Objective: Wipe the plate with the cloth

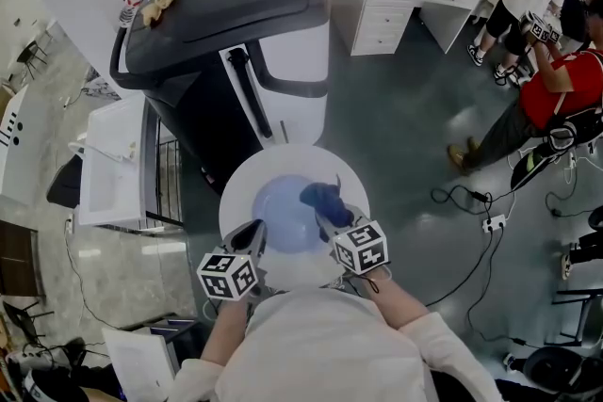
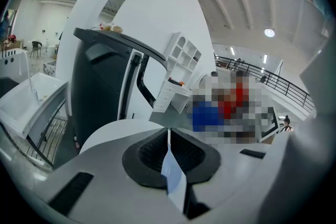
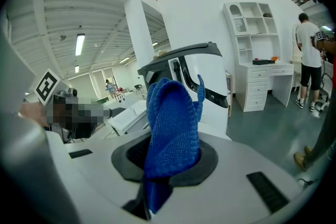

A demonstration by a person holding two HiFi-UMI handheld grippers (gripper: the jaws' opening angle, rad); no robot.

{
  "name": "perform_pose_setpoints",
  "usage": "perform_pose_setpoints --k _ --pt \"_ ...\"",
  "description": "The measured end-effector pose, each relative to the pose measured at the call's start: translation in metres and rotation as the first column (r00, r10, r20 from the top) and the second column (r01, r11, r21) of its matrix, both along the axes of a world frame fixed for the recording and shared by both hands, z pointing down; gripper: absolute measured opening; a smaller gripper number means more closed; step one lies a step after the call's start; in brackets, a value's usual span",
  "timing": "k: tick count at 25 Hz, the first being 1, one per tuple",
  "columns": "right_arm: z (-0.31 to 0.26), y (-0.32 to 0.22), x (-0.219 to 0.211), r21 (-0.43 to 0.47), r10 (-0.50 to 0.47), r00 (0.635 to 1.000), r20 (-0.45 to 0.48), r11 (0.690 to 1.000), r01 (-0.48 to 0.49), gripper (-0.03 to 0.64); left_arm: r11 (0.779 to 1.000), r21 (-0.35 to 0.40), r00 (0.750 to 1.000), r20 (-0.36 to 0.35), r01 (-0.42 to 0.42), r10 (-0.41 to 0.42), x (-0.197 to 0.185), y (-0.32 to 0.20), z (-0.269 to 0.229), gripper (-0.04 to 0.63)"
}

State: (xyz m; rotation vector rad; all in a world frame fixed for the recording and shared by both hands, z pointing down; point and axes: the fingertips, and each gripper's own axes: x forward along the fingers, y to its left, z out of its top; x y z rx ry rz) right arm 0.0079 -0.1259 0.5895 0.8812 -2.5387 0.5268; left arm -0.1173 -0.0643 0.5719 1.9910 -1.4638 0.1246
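Far left, head view: a white wire-sided rack (image 1: 113,167) stands on the grey floor. Beside it is a large grey-and-white machine (image 1: 236,24) with a dark lid, and small items rest on its left top corner.

Centre, below the machine: a round white table (image 1: 237,188). The person stands at its near edge with a gripper in each hand.

Left gripper (image 1: 256,236): jaws closed tight on the left rim of the plate (image 1: 281,214), which is pale blue and sits over the middle of the table. The left gripper view confirms the grip. The left gripper (image 2: 169,159) has its dark pads (image 2: 149,150) pressed together, with the plate (image 2: 173,178) showing as a thin pale sliver pinched edge-on between them. Whether the plate rests on the tabletop or is raised off it cannot be told.

Cloth (image 1: 323,199): dark blue knit, bunched over the plate's right side. Contact with the plate's surface is not clear from above.

Right gripper (image 1: 335,219): jaws closed on the cloth. In the right gripper view, the right gripper (image 3: 167,168) clamps the cloth (image 3: 172,131) at its lower end. The rest of the cloth stands up in a folded hump above the pads.

Right of the table: cables (image 1: 476,201) trail on the floor. At upper right there is a white desk (image 1: 396,0) with drawers. People (image 1: 556,85) stand at the far right edge.
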Motion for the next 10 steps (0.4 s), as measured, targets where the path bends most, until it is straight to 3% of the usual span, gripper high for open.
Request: perform_pose_setpoints --k 10 --pt "0.0004 0.0017 0.0012 0.001 0.0 1.0 -0.001 1.0 0.0 0.084 1.0 -0.01 1.0 0.0 0.019 -0.019 -0.0041 0.0013 0.0026 0.043"
